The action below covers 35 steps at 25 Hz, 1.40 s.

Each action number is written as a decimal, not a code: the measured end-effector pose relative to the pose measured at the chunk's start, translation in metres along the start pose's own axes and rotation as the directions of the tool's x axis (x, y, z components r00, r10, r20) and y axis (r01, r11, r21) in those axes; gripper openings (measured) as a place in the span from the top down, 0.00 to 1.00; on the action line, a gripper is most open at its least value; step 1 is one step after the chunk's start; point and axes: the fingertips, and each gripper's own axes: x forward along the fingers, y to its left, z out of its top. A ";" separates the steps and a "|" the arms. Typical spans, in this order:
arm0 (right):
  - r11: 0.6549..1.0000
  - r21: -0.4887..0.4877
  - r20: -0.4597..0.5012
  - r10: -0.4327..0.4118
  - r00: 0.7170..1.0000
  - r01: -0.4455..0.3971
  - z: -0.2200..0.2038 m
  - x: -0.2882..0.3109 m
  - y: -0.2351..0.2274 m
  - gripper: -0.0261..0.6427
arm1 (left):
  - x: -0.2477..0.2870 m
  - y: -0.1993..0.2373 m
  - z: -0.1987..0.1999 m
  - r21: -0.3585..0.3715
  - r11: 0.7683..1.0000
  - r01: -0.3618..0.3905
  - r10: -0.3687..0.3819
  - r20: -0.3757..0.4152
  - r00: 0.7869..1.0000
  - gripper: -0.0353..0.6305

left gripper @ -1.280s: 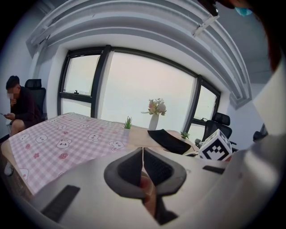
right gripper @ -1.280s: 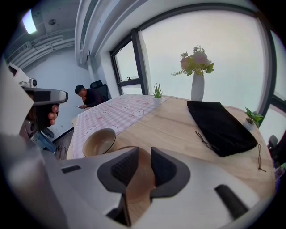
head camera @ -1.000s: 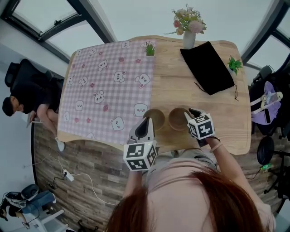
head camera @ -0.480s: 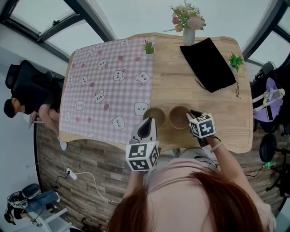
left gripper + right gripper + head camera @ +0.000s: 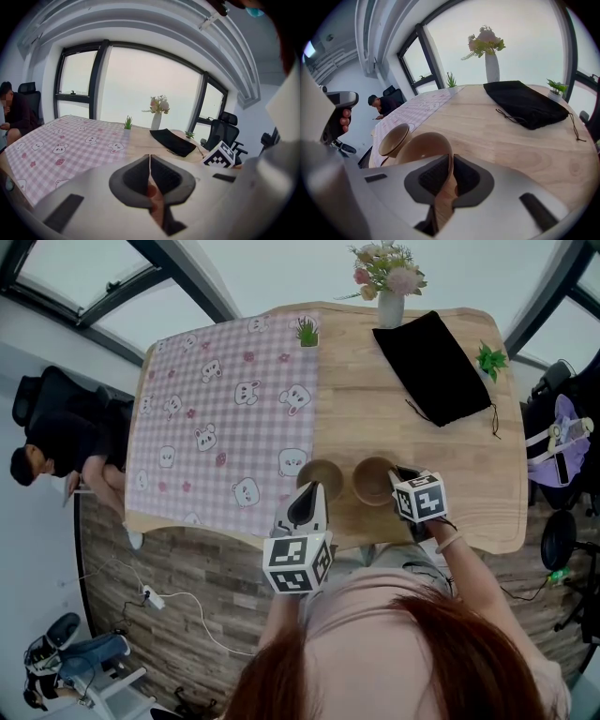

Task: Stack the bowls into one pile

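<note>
Tan, both bowls: left bowl [image 5: 322,479] and right bowl [image 5: 373,480] sit side by side on bare wood at the middle of the table's near edge, just apart, not stacked.

Against one second ago: almost nothing has shifted. Bowls keep the same places. The right gripper [image 5: 399,474] stays on the right bowl's rim. The left gripper [image 5: 310,491] has drifted slightly along the near edge, its tip just short of the left bowl.

Jaws: right gripper's pads are closed on the right bowl's near wall, rim between them [image 5: 423,145]. Whether that bowl is lifted off the wood cannot be told. Left gripper's jaws are pressed together with nothing between them.

Surface and room: wooden table [image 5: 412,442]; pink checked cloth [image 5: 225,418] with bear prints covers its left half. Black pouch [image 5: 433,367] lies toward the far right corner, vase of flowers [image 5: 390,296] at the far edge. Large windows behind. Wood-plank floor [image 5: 169,568]. A seated person [image 5: 56,442] is at the table's left edge.

Orientation: both bowls mouth up. Round, so no long axis; the pair lines up parallel to the near edge.
</note>
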 end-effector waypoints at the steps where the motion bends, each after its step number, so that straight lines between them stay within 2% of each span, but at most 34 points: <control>1: 1.000 0.009 0.000 -0.002 1.000 0.002 0.000 0.000 0.000 0.93 | 0.000 -0.001 0.000 0.001 1.000 0.001 -0.001 0.000 1.000 0.93; 7: 0.998 0.056 0.024 0.013 1.000 -0.015 0.005 -0.004 -0.004 0.94 | 0.003 -0.003 0.004 0.004 1.000 0.013 -0.013 0.013 1.000 0.93; 35: 0.997 0.035 0.115 0.065 0.991 -0.070 0.051 -0.027 0.015 0.94 | 0.002 0.012 0.019 -0.039 0.999 -0.018 0.021 0.080 0.997 0.93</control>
